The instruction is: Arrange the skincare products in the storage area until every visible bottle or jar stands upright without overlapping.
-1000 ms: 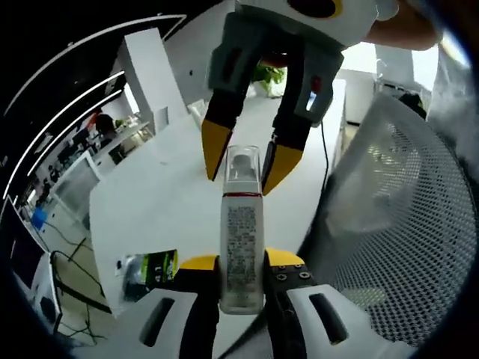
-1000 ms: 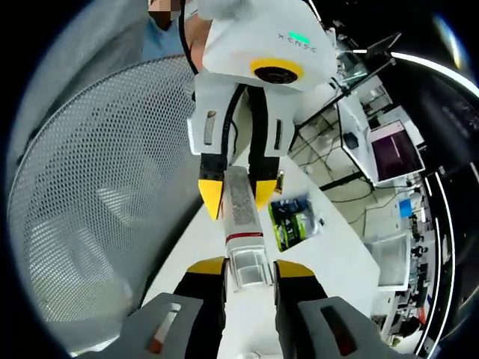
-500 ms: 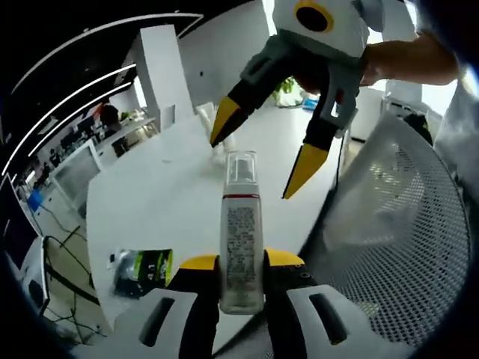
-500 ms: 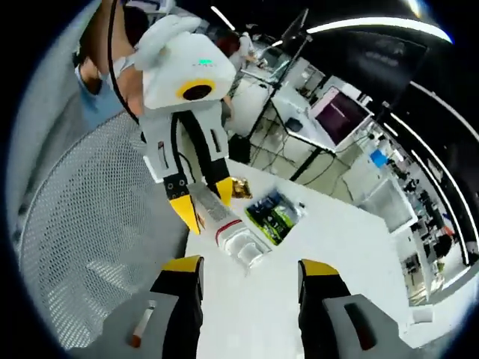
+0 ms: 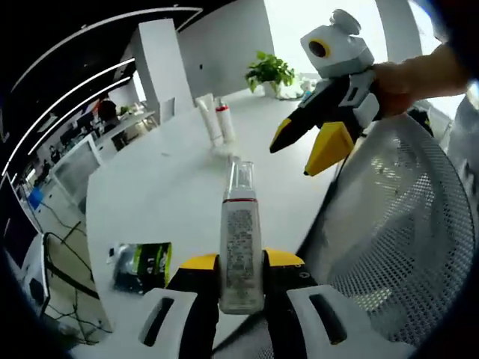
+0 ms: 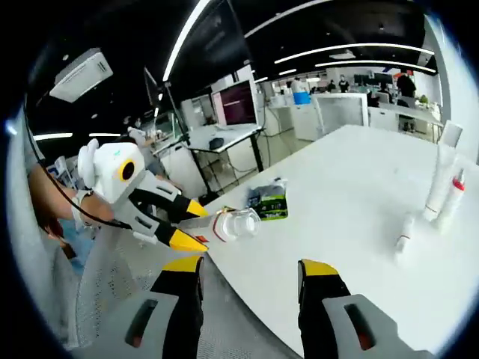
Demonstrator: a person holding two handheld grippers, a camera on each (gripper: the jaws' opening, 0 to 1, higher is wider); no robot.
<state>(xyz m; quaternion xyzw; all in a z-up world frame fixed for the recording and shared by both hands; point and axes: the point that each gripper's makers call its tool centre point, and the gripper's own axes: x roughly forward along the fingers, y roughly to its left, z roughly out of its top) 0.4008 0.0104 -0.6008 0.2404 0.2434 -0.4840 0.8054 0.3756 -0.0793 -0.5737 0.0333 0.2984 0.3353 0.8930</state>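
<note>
A clear bottle (image 5: 241,247) with a red band and a clear cap is clamped between the yellow-tipped jaws of my left gripper (image 5: 241,263), held above the white table's (image 5: 172,187) edge. In the right gripper view that bottle (image 6: 228,223) sticks out sideways from the left gripper (image 6: 193,224). My right gripper (image 6: 251,268) is open, with nothing between its jaws, well apart from the bottle. It also hangs open at the upper right of the left gripper view (image 5: 293,158). Two white tubes (image 5: 217,121) stand upright far off on the table, with a small bottle (image 6: 404,232) near them.
A green packet (image 5: 142,262) lies flat near the table's edge and appears again (image 6: 269,203) beside the held bottle. A grey mesh chair back (image 5: 389,224) stands close on the right. A potted plant (image 5: 273,71) sits at the table's far end. Desks and monitors (image 6: 236,101) fill the room behind.
My right gripper let go of the bottle's cap, opened wide and drew back to the right. The left gripper kept its hold on the bottle.
</note>
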